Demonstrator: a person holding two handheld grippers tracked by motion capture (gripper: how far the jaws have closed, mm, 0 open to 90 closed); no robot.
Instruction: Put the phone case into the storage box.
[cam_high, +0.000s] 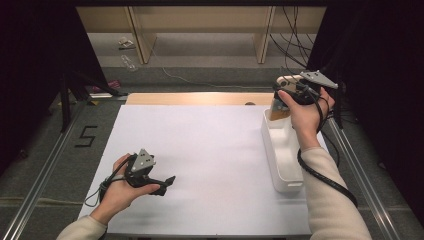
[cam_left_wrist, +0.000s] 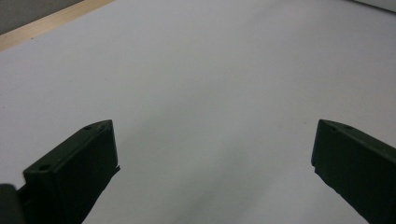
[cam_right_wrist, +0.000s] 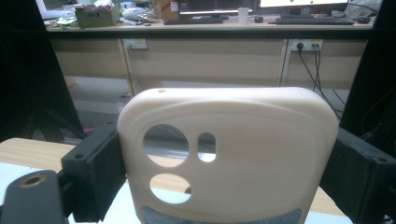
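Left gripper (cam_high: 167, 184): 7 o'clock, low over the white sheet (cam_high: 200, 160); jaws wide apart, nothing between them.
Sheet: matte, smooth, covering the table; a wood edge (cam_high: 200, 98) shows at 12 o'clock.
Bin (cam_high: 287, 172): 3 o'clock, white plastic, long, rounded corners.
Right gripper (cam_right_wrist: 224, 154): 1 o'clock, raised above the bin's far end; jaws clamped on a phone case (cam_right_wrist: 229, 154).
Phone case: cream, smooth, rounded, camera cut-outs.
Room: grey floor, wooden desks (cam_right_wrist: 205, 51), cables.

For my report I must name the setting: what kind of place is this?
Probably an office or lab set up for recording. Beyond the white table stands a long desk with keyboards and monitors, and cables hang by it. Black curtains close both sides of the table.
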